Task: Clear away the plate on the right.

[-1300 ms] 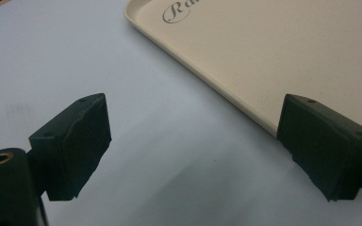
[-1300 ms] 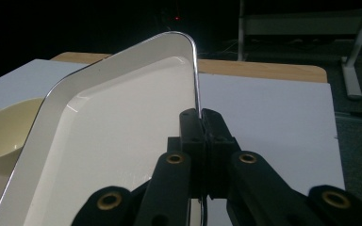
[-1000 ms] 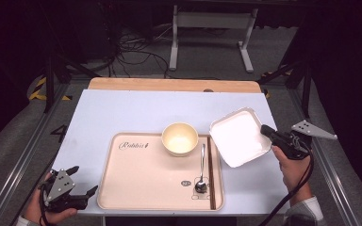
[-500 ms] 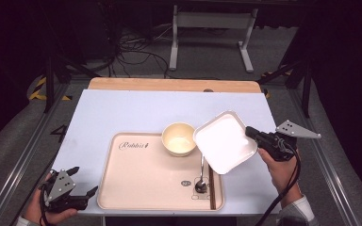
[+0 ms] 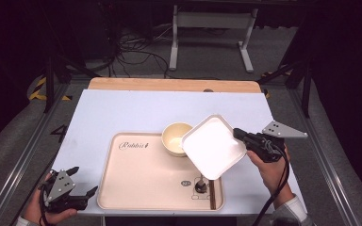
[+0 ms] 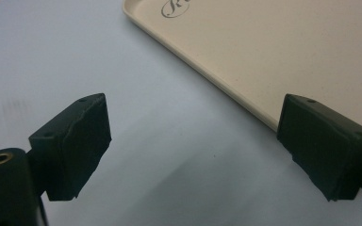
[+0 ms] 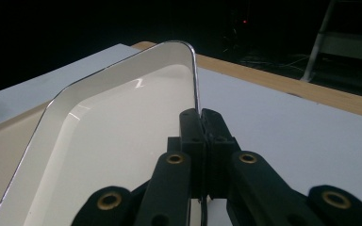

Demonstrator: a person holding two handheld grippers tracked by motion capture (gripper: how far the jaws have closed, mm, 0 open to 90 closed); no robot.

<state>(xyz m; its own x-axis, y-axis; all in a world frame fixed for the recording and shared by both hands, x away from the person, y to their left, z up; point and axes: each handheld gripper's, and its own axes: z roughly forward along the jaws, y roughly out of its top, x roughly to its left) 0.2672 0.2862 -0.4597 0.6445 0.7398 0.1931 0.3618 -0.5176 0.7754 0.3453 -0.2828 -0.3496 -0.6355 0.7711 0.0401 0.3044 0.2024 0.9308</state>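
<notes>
A white square plate (image 5: 213,146) hangs tilted above the right part of the beige tray (image 5: 141,174), its edge overlapping a cream bowl (image 5: 175,137). My right gripper (image 5: 239,135) is shut on the plate's right rim; in the right gripper view the jaws pinch the plate's (image 7: 113,136) edge at my right gripper (image 7: 201,117). My left gripper (image 5: 82,182) rests open at the table's front left corner. In the left gripper view my left gripper (image 6: 193,141) stands wide over the white table, beside the tray's (image 6: 264,56) edge.
A spoon and a small dark round object (image 5: 200,187) lie on the tray's front right, partly under the plate. Chopsticks (image 5: 212,193) lie along the tray's right edge. A wooden strip (image 5: 169,84) borders the table's far side.
My right gripper has carried the white plate leftward from the table's right side to above the tray, and it now tilts over the bowl's edge. The left gripper has stayed put.
</notes>
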